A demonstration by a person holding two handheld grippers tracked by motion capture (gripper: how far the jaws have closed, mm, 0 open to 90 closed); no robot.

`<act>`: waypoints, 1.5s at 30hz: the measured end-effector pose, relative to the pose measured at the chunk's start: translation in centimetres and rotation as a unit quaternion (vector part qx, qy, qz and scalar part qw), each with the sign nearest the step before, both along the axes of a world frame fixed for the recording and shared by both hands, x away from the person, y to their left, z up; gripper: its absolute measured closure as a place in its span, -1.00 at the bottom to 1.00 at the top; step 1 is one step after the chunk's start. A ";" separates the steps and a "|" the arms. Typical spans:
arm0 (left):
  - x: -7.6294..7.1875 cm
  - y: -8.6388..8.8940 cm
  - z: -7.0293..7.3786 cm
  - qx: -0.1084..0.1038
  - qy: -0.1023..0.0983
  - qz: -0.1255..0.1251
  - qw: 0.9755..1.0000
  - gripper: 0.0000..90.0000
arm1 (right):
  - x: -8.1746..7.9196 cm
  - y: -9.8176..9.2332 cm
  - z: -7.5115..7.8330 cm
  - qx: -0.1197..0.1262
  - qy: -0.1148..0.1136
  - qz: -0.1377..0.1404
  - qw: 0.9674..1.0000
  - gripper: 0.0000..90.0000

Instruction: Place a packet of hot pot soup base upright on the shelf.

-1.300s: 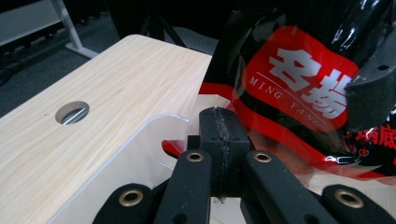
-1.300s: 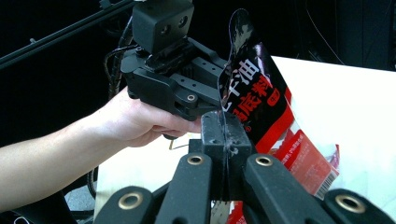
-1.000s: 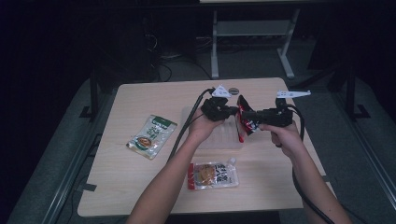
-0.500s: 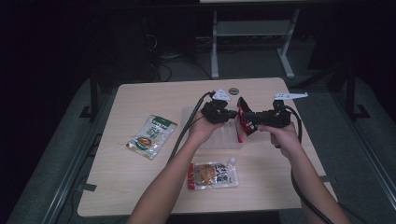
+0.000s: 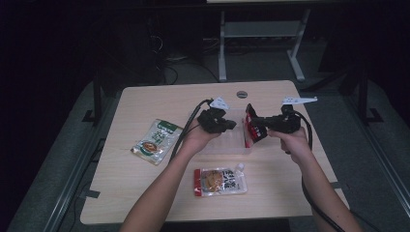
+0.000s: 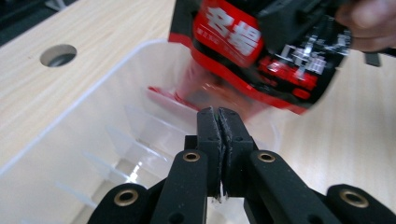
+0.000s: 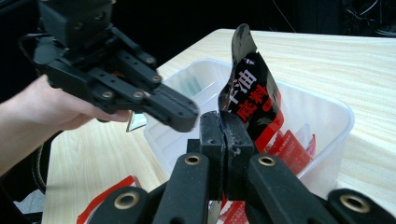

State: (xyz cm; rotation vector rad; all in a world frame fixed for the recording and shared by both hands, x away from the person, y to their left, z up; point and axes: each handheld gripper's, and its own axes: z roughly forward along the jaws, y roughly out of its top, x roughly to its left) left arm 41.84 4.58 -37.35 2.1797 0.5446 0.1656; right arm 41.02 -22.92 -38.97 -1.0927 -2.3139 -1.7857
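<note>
The red and black sauce packet [image 6: 261, 51] bore large white Chinese characters reading "名揚" on its red panel in the left gripper view. In the right gripper view, the same packet [image 7: 254, 100] showed "油" and "底料". Smaller print stayed illegible.

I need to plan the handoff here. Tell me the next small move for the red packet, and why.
Probably lower it: the right gripper is shut on the red packet, held upright over the clear bin with its lower end already inside, so easing it down between the dividers looks next.
</note>
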 end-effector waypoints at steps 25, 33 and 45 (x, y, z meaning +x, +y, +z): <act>-3.0 6.1 0.4 0.000 0.030 -0.001 1.000 0.71 | -1.1 -0.7 0.9 -0.060 -0.004 -0.023 0.998 0.05; -4.8 8.9 0.2 0.002 0.047 -0.010 0.999 0.24 | -2.7 -1.4 1.6 -0.092 -0.016 -0.031 0.995 -0.30; -7.9 12.4 -1.7 0.032 0.051 -0.007 0.998 -0.01 | -5.6 -2.7 0.7 -0.147 -0.026 -0.047 0.988 -0.46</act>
